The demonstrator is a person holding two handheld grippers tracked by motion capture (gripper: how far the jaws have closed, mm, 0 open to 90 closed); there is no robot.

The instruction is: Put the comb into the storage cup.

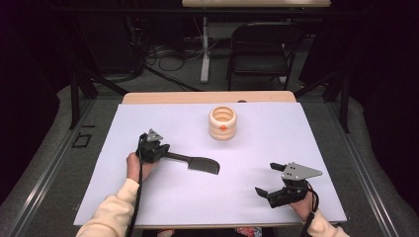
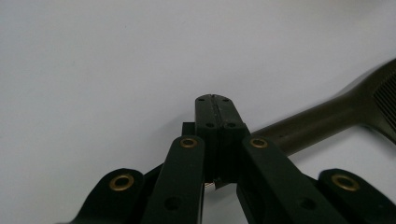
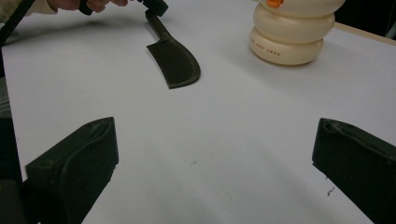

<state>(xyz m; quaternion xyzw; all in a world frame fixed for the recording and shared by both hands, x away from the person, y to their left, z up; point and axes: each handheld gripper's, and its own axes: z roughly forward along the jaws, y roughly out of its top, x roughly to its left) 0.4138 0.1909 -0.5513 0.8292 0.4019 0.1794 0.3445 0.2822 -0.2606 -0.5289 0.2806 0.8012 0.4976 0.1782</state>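
A black spatula [image 1: 197,163] with a ribbed blade lies flat on the white table, its handle pointing left. My left gripper [image 1: 159,149] is shut at the handle's end. In the left gripper view the pads [image 2: 215,116] meet with no gap, and the spatula handle [image 2: 308,126] runs off to the right from behind them; I cannot tell whether they pinch it. My right gripper [image 1: 265,177] stands open near the front right, with bare table between its jaws [image 3: 217,135]. The right gripper view has the spatula [image 3: 175,63] and a cream ribbed pot [image 3: 289,32] farther off.
The cream ribbed pot [image 1: 223,123] with an orange mark stands upright behind the middle of the white table top [image 1: 296,133]. A folding chair [image 1: 264,49] and a table leg stand on the floor beyond the far edge.
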